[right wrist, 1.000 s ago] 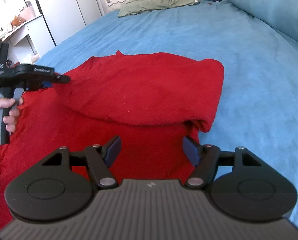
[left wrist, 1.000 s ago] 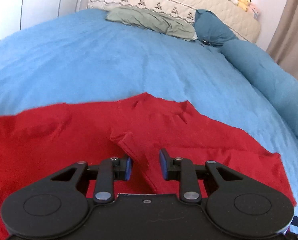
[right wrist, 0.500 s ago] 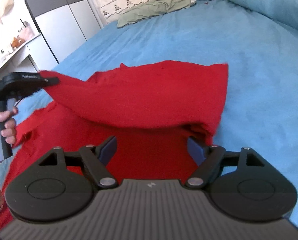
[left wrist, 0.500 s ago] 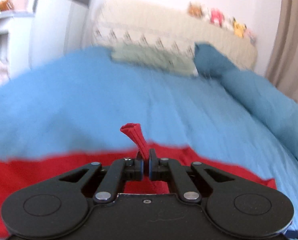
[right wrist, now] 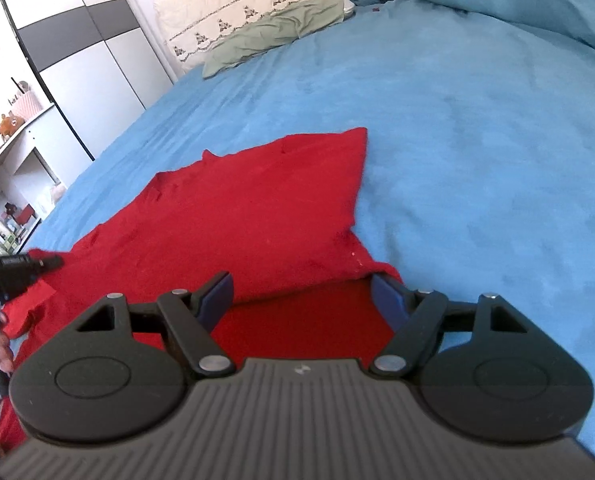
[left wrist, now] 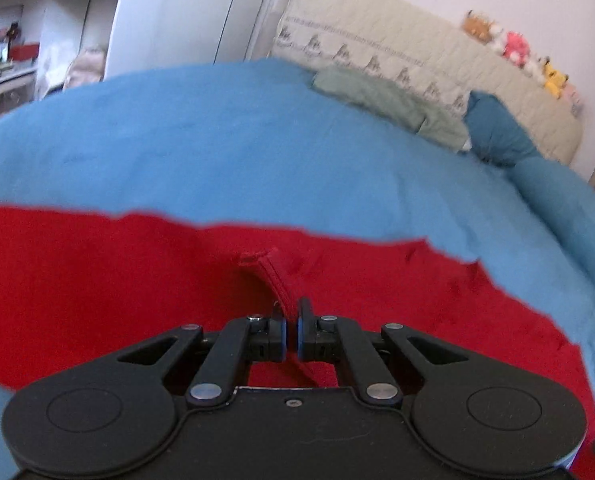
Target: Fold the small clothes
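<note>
A red garment (left wrist: 97,272) lies on the blue bed. My left gripper (left wrist: 290,320) is shut on a hemmed red edge (left wrist: 273,276) of it and holds that edge up. In the right wrist view the garment (right wrist: 257,216) has a folded-over upper layer, stretched from the left gripper (right wrist: 37,262) at the far left towards the right. My right gripper (right wrist: 303,292) is open and empty, its fingers on either side of the fold's near edge, above the lower red layer.
The blue bedsheet (right wrist: 477,140) spreads to the right and beyond the garment. A green pillow (left wrist: 381,100), a cream headboard (left wrist: 377,48), a teal pillow (left wrist: 493,128) and plush toys are at the far end. White wardrobe and shelves (right wrist: 25,128) stand at the left.
My left gripper shut on the red hem and lifted it, then pulled it out to the left and lower. The upper layer drew flatter. My right gripper stayed open.
</note>
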Motion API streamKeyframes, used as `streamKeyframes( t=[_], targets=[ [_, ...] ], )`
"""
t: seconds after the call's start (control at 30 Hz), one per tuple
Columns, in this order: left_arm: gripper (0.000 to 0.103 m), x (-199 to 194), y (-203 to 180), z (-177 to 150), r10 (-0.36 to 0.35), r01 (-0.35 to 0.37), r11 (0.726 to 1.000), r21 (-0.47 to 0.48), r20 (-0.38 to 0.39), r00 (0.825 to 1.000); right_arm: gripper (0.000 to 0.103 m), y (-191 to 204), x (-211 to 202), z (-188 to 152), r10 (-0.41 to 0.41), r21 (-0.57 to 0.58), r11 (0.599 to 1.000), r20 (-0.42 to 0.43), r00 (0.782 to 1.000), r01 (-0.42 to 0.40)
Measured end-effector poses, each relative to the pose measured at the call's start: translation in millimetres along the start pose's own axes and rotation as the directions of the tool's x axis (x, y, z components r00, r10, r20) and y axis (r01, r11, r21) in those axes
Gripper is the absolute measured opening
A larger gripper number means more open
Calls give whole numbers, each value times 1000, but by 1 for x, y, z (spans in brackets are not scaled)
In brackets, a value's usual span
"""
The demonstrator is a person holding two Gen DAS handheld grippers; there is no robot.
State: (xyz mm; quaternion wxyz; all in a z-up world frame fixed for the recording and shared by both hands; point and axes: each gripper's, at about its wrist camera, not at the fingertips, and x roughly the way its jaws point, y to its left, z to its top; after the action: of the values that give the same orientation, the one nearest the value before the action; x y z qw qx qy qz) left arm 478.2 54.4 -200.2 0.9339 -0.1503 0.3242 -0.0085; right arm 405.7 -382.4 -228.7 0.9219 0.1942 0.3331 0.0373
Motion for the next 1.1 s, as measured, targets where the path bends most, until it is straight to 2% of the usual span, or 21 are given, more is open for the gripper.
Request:
streamKeyframes(
  t=[0.17,0.23,0.3,0.33,0.37,0.4,0.47,0.6,0.73,0.77,0.87,1.1],
  targets=[
    [22,-15,23,-9,61,-60,997,-39,5,998,90,1,-7,-6,-21,-41,999,-6,1000,21],
    [26,-28,27,-8,83,-83,996,-44,10,996,91,11,-11,-6,-60,-73,996,-36,998,58],
    [53,-43,19,1,111,-110,994,-25,45,993,94,34,-22,-3,-81,-153,985,-28,996,76],
    [73,-48,14,4,108,-107,994,-11,66,992,97,47,-28,-2,-54,-201,978,2,999,54],
    [86,-53,6,8,78,-79,997,18,86,993,103,61,-29,-1,-28,-243,969,27,999,33],
    [90,-53,-2,11,39,-43,998,54,80,996,103,71,-26,0,-11,-268,963,37,999,20],
    [91,-43,-22,15,-24,21,992,124,26,999,103,84,-11,3,0,-296,955,46,999,14],
    [91,-20,-46,7,-63,64,979,192,-14,998,103,84,22,5,-6,-260,966,30,1000,13],
    [91,2,-37,-4,-81,96,983,156,-97,992,103,67,37,0,-134,-257,956,40,990,140],
    [91,7,-33,-6,-77,93,985,143,-117,990,102,58,37,-1,-144,-238,960,37,989,148],
    [91,9,-24,-13,-83,101,984,147,-125,989,101,38,28,-7,-95,-195,975,53,994,104],
    [91,-2,-40,-15,-26,56,968,245,-125,992,103,50,29,-7,-132,-282,950,22,991,133]
  ],
)
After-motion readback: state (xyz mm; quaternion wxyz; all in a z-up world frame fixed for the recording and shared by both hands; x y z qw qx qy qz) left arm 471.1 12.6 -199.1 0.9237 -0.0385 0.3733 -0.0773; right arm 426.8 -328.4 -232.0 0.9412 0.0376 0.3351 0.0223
